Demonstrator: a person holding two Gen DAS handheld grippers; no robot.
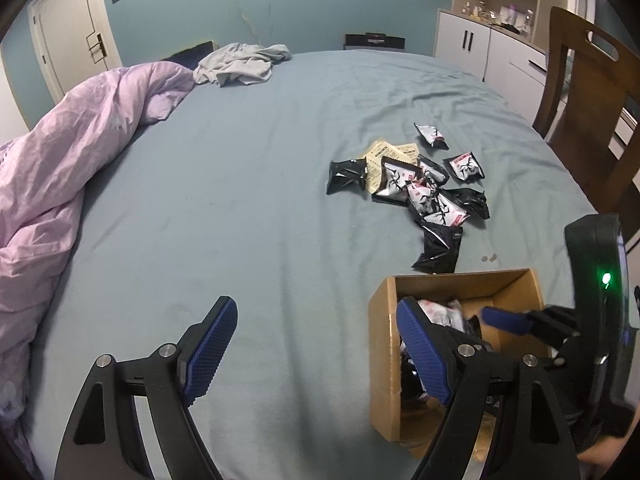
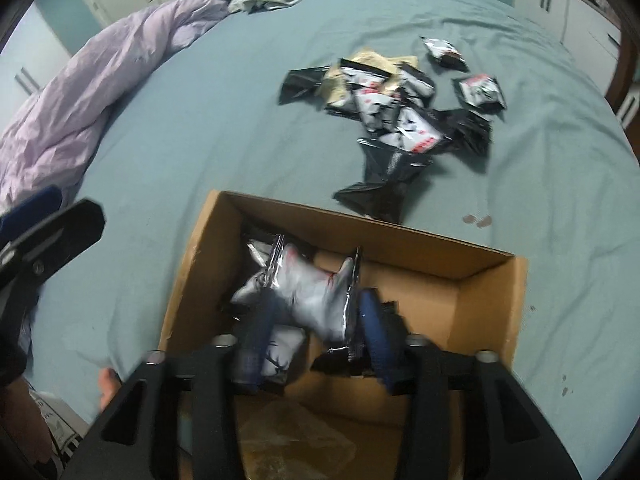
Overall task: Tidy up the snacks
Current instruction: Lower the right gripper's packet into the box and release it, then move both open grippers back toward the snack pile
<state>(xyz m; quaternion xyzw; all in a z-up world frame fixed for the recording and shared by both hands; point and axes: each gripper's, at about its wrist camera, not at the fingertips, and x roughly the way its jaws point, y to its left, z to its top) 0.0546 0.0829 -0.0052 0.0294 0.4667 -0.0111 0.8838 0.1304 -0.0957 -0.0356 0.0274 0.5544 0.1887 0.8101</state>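
Right gripper (image 2: 316, 320), inside the near cardboard box (image 2: 420, 240), pinches a silver snack packet (image 2: 308, 292) above other packets. Left gripper (image 1: 316, 344), fingers spread wide and empty, hovers left of the box. Loose snack packets (image 1: 424, 188) lie beyond; purple duvet (image 1: 80, 140) far left, wooden chair (image 1: 588, 100) right.

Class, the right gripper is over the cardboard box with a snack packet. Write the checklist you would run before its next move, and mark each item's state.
1. Right gripper above the cardboard box opening: ok.
2. White snack packet between its fingers: ok; firmness of grip: cannot tell, blurred.
3. Room left in box: ok, bare floor on the right.
4. Left gripper open, empty, beside the box: ok.
5. Loose packets remain on the bed: not ok.
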